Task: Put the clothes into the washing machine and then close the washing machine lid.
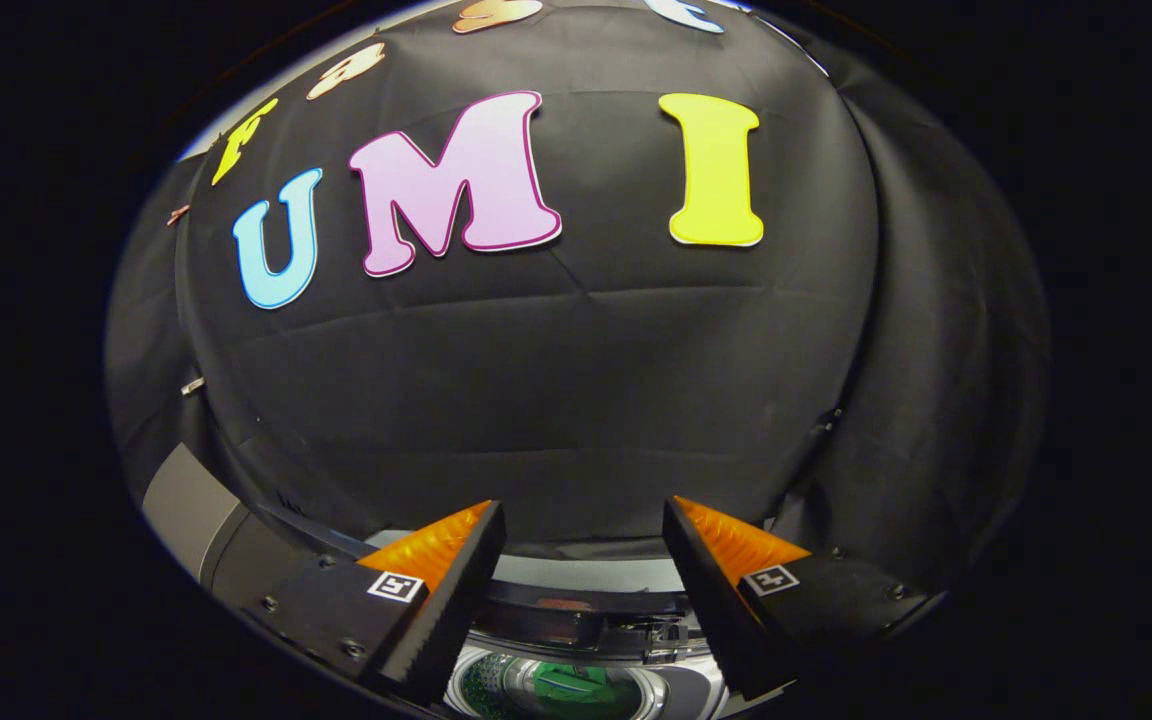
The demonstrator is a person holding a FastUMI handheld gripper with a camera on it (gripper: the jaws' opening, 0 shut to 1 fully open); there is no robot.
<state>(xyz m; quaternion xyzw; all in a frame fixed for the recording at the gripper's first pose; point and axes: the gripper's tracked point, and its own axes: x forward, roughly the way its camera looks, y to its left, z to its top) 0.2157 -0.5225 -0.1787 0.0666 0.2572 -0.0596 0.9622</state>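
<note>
Black cloth walls the booth beyond my tongs [584,525], which stand spread and hold nothing, with the washing machine [576,640] below between them, something green [566,690] inside its drum.

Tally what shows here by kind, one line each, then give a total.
Washing machine, its open drum between and below the fingers: 1
Green item inside the drum, too small to identify: 1
Gripper, fingers apart and holding nothing: 1
Black cloth wall beyond the fingers: 1
Total: 4
</note>
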